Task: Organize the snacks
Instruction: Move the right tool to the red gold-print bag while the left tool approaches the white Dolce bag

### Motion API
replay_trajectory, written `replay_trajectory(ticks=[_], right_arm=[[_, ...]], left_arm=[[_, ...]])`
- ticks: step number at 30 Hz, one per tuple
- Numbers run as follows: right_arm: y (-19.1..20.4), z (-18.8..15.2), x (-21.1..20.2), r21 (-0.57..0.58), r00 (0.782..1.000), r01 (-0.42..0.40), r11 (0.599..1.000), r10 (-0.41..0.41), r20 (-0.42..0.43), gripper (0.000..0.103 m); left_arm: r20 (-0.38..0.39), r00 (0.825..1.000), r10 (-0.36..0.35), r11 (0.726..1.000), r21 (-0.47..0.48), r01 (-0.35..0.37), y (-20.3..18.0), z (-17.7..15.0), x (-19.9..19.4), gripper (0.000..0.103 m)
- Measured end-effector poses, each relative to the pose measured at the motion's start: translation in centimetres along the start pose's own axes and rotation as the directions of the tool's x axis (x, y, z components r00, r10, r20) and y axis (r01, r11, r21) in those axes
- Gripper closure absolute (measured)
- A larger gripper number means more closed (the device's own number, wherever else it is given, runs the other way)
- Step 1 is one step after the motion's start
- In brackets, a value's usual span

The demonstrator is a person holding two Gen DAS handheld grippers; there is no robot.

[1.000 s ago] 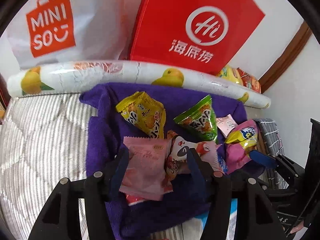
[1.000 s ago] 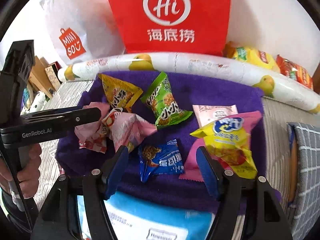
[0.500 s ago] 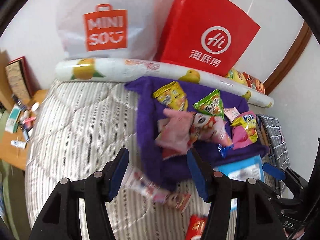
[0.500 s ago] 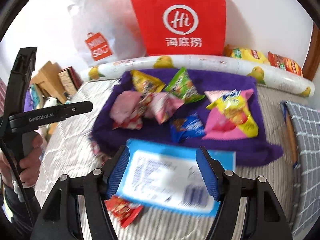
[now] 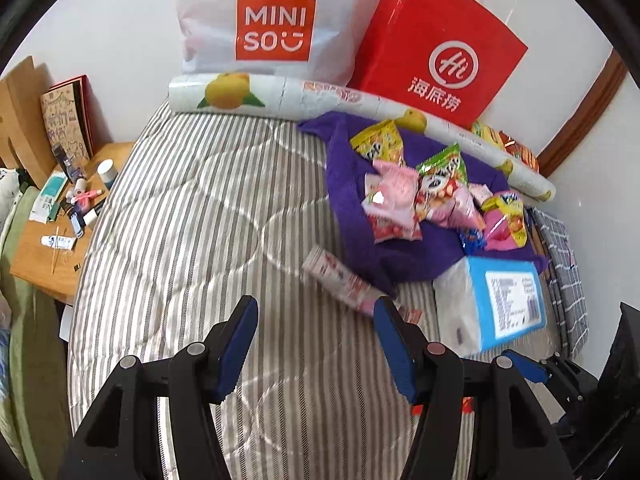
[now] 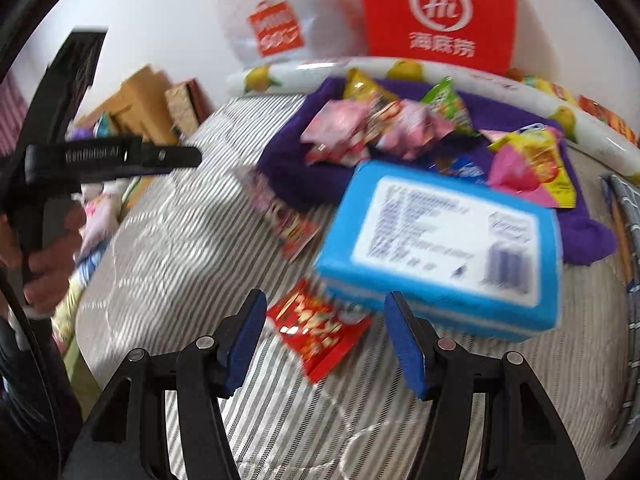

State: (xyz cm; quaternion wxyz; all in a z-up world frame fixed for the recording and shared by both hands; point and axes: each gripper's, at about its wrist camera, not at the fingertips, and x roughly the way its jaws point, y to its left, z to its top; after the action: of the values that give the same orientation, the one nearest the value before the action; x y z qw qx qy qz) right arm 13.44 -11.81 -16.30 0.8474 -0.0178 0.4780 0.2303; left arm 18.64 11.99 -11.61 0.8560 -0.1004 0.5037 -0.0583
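A bed with a grey-striped quilt (image 5: 192,232) is carrying everything, with a purple towel (image 5: 352,200) lying toward two o'clock in the left wrist view and a fruit-printed roll (image 5: 280,94) stretching along the far edge at twelve. A blue-and-white tissue pack (image 5: 496,304) is resting at three o'clock just beside the towel. A pink wrapped strip (image 5: 340,276) is lying at the towel's near edge, and a red snack packet (image 6: 316,328) is sitting on the quilt near the tissue pack.
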Motion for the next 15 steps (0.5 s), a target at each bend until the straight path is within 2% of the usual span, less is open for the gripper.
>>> replay_trajectory(ticks=[4,8,15], right_arm=[[1.2,-0.4,1.0,-0.050,0.999,0.036,0.998,-0.036,0.004,0.041],[1.9,-0.3,2.3,-0.076,1.000,0.019,0.997,-0.020,-0.012,0.041],[1.8,-0.5,3.2,-0.054,0.999,0.015,0.998,-0.017,-0.043,0.041]], left_arm=[[-0.012,1.000,0.004,1.000,0.018,-0.004,0.1,-0.7,0.2,0.045],[-0.018,1.000,0.009,0.999,0.031,-0.008,0.3,-1.1,0.3,0.045],[-0.024,1.000,0.000,1.000,0.029,0.001,0.4,-1.2,0.5,0.045]])
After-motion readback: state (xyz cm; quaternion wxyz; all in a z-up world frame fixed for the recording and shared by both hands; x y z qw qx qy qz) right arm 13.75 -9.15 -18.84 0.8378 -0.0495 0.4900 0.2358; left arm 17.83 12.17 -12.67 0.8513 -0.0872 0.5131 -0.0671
